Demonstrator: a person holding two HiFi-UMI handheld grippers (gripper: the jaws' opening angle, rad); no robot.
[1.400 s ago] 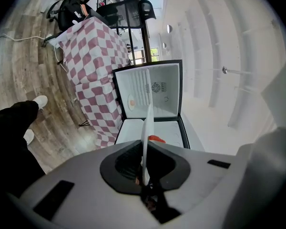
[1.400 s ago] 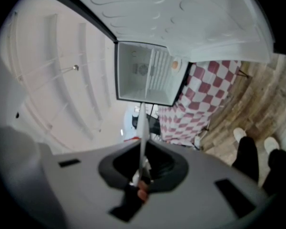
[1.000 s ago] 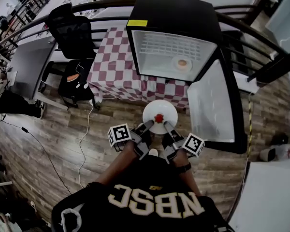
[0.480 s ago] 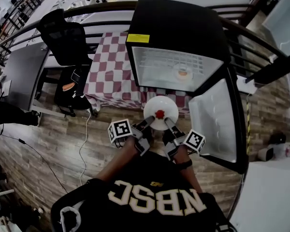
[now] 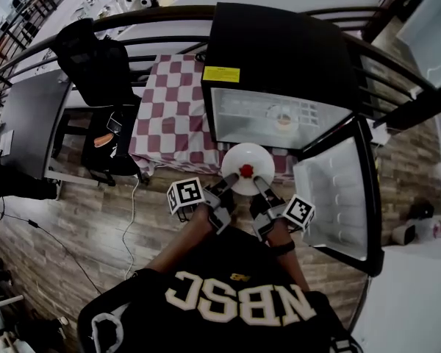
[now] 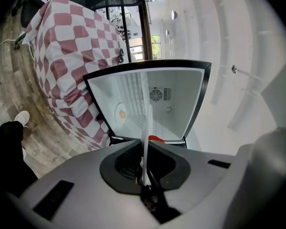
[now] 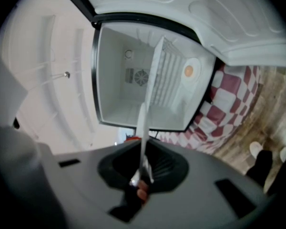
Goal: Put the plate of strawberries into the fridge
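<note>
Both grippers have carried the plate (image 5: 247,160) closer to the fridge (image 5: 279,50) than a second ago. In the head view its far rim now sits just short of the fridge's open front. The left gripper (image 5: 228,179) pinches the near-left rim and the right gripper (image 5: 259,183) the near-right rim, and one strawberry (image 5: 246,170) lies at the plate's middle. The fridge door (image 5: 331,190) stands open to the right, and a small dish (image 5: 283,118) sits on the shelf inside. A checked tablecloth (image 5: 169,109) lies to the left.

In the left gripper view the jaws are nearly together, clamped on the plate's thin white edge. The strawberry shows red just beyond.

In the right gripper view the jaws are likewise narrow on the rim, with the fridge interior straight ahead.
</note>
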